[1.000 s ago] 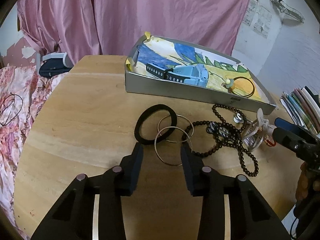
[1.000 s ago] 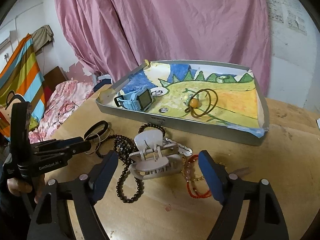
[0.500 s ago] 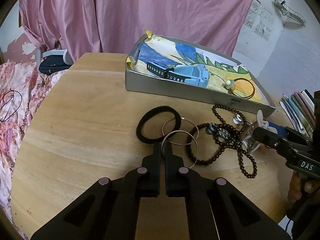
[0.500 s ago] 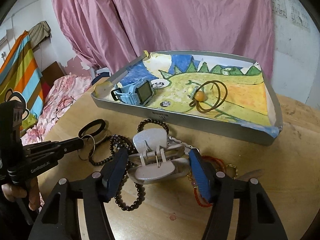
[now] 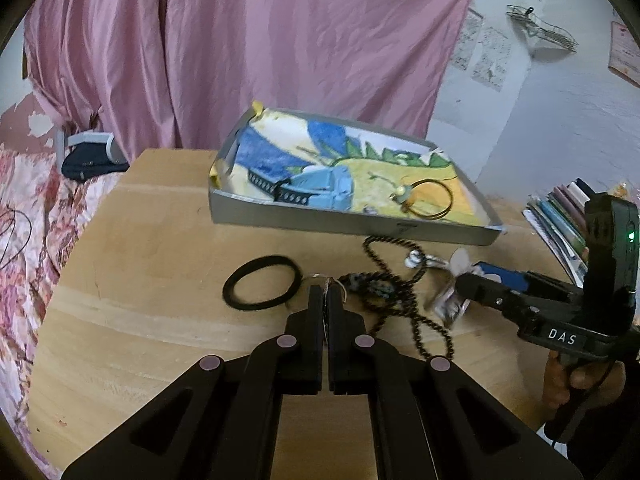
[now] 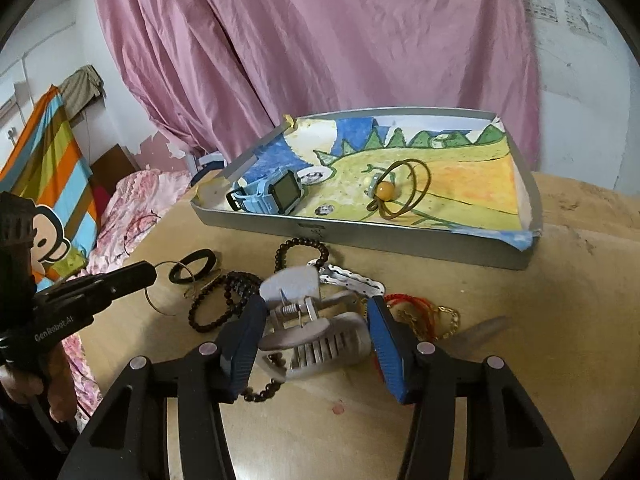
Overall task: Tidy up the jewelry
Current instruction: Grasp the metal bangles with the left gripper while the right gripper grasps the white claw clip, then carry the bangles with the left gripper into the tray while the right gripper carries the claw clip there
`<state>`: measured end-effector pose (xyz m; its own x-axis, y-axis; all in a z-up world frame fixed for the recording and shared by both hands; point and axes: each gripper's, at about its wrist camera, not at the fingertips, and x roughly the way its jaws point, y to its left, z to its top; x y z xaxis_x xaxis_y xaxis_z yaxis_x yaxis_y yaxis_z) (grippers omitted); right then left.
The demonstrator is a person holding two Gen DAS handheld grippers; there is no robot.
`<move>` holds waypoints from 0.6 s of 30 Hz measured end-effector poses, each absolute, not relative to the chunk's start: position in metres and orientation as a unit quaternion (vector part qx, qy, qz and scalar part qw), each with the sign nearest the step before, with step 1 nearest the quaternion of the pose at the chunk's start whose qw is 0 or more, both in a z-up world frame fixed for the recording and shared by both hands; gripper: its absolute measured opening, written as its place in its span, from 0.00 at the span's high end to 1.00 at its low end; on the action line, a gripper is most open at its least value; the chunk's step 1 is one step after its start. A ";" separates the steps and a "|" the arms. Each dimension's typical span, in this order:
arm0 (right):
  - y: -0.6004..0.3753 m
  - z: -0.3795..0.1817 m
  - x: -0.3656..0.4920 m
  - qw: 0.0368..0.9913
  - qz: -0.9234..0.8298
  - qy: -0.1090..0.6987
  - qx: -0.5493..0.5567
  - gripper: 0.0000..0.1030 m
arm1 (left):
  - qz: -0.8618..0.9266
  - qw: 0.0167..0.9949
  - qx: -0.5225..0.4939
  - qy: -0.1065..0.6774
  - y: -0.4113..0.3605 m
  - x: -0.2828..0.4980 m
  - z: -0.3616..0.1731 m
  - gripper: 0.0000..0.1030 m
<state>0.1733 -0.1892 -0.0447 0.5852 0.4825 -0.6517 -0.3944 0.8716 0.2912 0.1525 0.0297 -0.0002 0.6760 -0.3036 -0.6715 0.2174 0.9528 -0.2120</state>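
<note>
Lifted, left tongs (image 5: 327, 294) pinch wire ring (image 6: 170, 288); right tongs (image 6: 314, 320) clamp hair claw (image 6: 316, 330) amid beads (image 6: 224, 296).

R tool (image 6: 314, 326) clamps hair claw (image 6: 316, 332); L tool (image 6: 146, 274) pinches wire hoop (image 6: 160, 292)

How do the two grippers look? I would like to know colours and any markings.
The left gripper is all black with pale round rivets and white "GenRobot.AI" lettering. The right gripper is black too, with blue finger pads, a white "DAS" label and a green light.
</note>
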 end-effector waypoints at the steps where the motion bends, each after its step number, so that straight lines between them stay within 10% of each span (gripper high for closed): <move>1: -0.192 -0.043 0.172 0.889 0.246 0.381 0.061 0.51 | -0.146 0.914 -0.056 0.374 0.028 0.151 0.003 1.00; 6: -0.204 -0.040 0.168 0.892 0.244 0.374 0.071 0.56 | -0.157 0.919 -0.053 0.359 0.024 0.146 0.018 1.00; 10: -0.211 -0.035 0.166 0.895 0.246 0.364 0.079 0.83 | -0.163 0.923 -0.051 0.344 0.020 0.144 0.032 1.00; 18: -0.222 -0.041 0.164 0.889 0.254 0.369 0.098 0.78 | -0.166 0.924 -0.044 0.341 0.009 0.144 0.036 1.00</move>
<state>0.1640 -0.2222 -0.0405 0.5989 0.5238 -0.6057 -0.3794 0.8517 0.3613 0.1440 0.0093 0.0358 0.7116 -0.3373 -0.6163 0.2775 0.9408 -0.1944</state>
